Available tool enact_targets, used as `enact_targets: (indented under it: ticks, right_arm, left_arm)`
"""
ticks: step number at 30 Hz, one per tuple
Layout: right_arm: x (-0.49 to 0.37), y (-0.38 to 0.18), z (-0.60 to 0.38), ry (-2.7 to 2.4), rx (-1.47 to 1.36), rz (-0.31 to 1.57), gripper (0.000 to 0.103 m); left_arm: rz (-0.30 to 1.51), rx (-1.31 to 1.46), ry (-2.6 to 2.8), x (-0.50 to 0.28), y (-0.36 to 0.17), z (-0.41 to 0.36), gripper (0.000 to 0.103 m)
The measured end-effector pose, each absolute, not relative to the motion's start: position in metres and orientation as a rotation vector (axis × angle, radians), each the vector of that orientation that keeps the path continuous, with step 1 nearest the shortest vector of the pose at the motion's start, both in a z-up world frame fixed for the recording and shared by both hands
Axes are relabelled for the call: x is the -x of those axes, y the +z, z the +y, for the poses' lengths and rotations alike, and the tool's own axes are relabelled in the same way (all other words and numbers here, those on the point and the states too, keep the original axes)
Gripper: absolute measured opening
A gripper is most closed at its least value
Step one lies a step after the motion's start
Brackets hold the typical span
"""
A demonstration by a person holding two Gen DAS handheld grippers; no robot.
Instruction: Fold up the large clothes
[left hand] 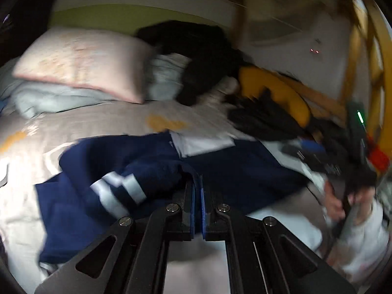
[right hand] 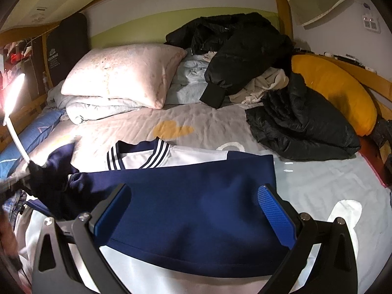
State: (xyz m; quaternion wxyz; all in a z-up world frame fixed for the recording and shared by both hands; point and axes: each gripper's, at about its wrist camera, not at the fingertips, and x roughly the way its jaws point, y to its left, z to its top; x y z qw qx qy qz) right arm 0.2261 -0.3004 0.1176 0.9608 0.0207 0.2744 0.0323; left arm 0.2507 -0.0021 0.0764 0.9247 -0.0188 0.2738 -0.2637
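Blur hides whether the left gripper point(left hand: 197, 191) fingers pinch the jacket point(right hand: 196, 196)

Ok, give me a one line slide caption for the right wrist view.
Open right gripper above a navy and white jacket on the bed.

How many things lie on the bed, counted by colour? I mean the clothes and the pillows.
Black: 2, jacket and folded coat
Navy and white: 1, jersey
Pink: 1, pillow
Yellow: 1, cushion
Cream: 1, crumpled garment
Total: 6
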Motion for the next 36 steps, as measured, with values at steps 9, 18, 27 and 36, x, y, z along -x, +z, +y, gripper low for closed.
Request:
enact_targets:
  ticks: [9, 18, 27, 36]
  right_arm:
    - [-0.224, 0.123, -0.308, 0.061, -0.068, 0.545, 0.103]
    - [-0.225, 0.115, -0.294, 0.089, -0.035, 0.567, 0.103]
    - [-0.218, 0.099, -0.250, 0.298, -0.020, 0.609, 0.103]
    - [-0.202, 0.080, -0.193, 0.427, 0.133, 0.611, 0.093]
  left_arm:
    - [0.651, -0.105, -0.556, -0.239, 0.049, -0.039, 0.049]
    - [0.463, -0.050, -0.486, -0.211, 0.110, 0.022, 0.090]
    - [0.453, 0.090, -0.377, -0.230, 0.122, 0.084, 0.093]
    - [0.485, 0.045, -0.295, -0.238, 0.110, 0.080, 0.093]
